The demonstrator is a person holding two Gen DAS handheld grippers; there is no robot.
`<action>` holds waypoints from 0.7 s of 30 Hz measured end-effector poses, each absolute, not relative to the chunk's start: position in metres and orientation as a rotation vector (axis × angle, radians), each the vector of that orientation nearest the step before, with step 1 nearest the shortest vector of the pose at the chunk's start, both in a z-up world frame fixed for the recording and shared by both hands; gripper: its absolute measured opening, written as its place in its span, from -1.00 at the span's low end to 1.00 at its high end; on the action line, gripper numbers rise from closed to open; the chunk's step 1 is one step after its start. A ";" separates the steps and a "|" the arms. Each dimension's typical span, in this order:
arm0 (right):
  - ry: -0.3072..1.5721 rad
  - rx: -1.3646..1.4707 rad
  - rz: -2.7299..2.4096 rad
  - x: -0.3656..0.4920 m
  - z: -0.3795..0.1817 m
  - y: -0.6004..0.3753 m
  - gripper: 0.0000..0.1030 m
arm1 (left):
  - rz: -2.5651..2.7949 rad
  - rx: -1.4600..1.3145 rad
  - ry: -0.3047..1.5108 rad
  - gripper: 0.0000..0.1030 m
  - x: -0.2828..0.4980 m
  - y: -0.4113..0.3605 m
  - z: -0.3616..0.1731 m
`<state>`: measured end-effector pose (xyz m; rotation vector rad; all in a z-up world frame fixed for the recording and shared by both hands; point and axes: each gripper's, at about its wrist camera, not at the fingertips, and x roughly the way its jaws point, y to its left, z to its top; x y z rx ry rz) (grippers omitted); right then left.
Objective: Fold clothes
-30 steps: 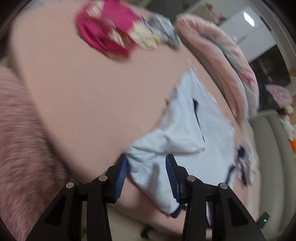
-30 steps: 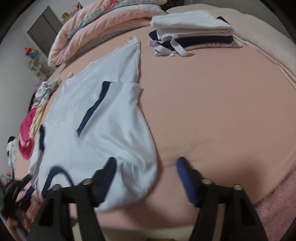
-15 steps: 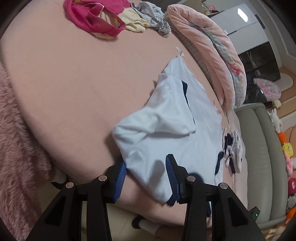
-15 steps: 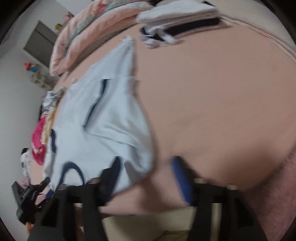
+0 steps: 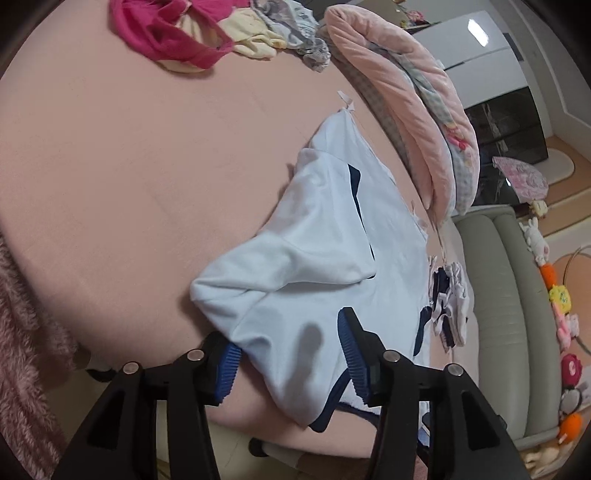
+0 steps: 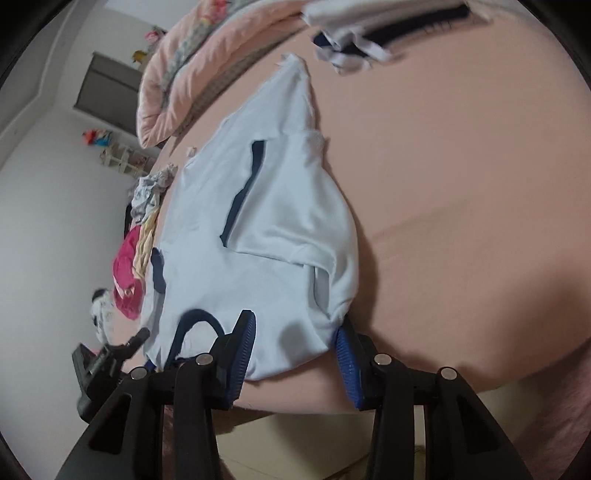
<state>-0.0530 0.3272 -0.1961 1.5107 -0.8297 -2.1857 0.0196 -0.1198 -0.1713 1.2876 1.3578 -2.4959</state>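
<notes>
A pale blue T-shirt with navy trim lies on the pink bed, both sleeves folded in over its body; it also shows in the right wrist view. My left gripper is open, its jaws either side of the shirt's near left shoulder edge. My right gripper is open, its jaws either side of the near right shoulder. The navy collar lies between the two grippers. Neither gripper pinches the cloth.
A heap of unfolded clothes, pink and yellow, lies at the far left of the bed. A stack of folded white and navy clothes lies at the far right. A rolled pink quilt runs along the far edge. A grey sofa stands beyond.
Both grippers have moved in over the shirt's near edge, each now straddling a shoulder. The shirt's folded sleeves lie as before.
</notes>
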 end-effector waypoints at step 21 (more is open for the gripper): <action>-0.613 1.501 -2.577 -0.032 -0.169 0.341 -0.89 | -2.562 1.465 1.056 -0.94 0.021 -0.096 -0.156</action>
